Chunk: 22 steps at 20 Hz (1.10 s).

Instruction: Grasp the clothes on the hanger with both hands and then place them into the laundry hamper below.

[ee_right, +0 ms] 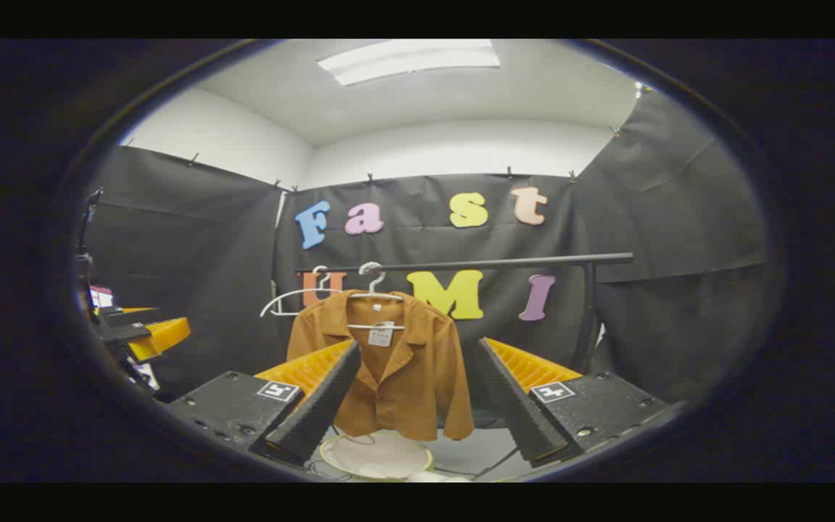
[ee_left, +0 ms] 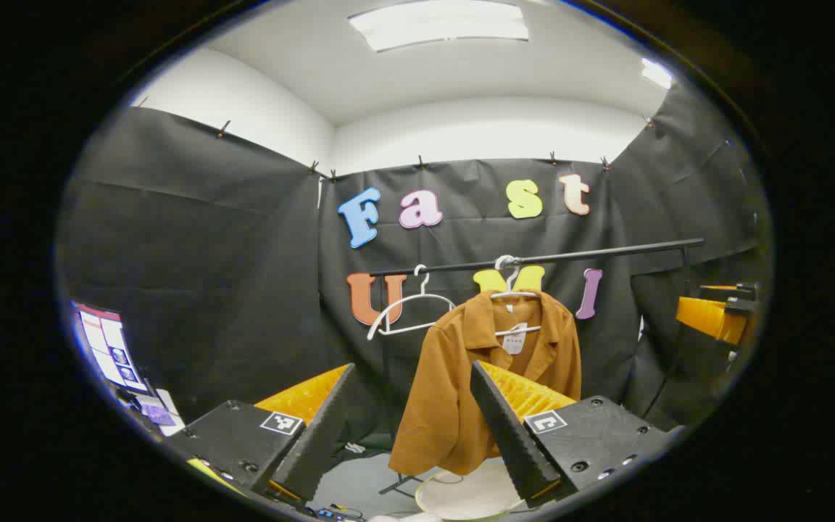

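Both the left gripper (ee_left: 410, 428) and right gripper (ee_right: 417, 406) gape apart, facing the hanging brown short-sleeved jacket (ee_right: 388, 370), ready to grasp; round white hamper (ee_right: 375, 455) waits beneath.

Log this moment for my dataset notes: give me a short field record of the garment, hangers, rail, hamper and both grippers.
garment: brown shirt, hanging on a white hanger, untouched
spare hanger: empty white hanger beside it on the same rail
rail: black bar, horizontal, on a stand
hamper: round white hamper on the floor below the shirt
left gripper: open, short of the shirt
right gripper: open, short of the shirt
task stage: nothing grasped yet
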Each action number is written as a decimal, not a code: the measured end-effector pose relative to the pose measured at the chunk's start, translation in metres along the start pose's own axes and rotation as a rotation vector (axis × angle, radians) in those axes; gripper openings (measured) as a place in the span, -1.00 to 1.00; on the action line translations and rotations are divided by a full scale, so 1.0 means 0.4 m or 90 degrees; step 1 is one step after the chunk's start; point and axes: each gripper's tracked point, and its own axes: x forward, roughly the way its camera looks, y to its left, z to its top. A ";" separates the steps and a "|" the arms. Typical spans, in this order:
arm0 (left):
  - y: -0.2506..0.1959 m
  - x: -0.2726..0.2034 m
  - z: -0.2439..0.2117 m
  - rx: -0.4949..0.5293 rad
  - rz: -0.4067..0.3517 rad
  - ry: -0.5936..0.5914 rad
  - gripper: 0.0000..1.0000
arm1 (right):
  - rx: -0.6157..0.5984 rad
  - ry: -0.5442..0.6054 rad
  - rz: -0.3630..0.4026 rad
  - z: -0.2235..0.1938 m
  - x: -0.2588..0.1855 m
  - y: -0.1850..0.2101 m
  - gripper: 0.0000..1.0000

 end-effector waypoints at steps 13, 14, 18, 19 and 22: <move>-0.013 -0.019 0.025 -0.002 -0.056 -0.027 1.00 | -0.014 0.013 -0.025 -0.027 -0.013 0.022 1.00; -0.020 -0.014 0.026 0.000 -0.060 -0.032 1.00 | -0.015 0.018 -0.028 -0.035 -0.006 0.019 1.00; -0.044 0.024 0.011 0.021 -0.050 -0.034 0.94 | -0.015 0.043 -0.025 -0.087 0.042 0.004 1.00; -0.052 0.040 0.001 0.025 -0.046 -0.030 1.00 | -0.014 0.047 -0.022 -0.103 0.061 -0.003 1.00; -0.102 0.095 -0.031 0.024 -0.045 -0.020 1.00 | -0.015 0.057 -0.007 -0.149 0.137 -0.022 1.00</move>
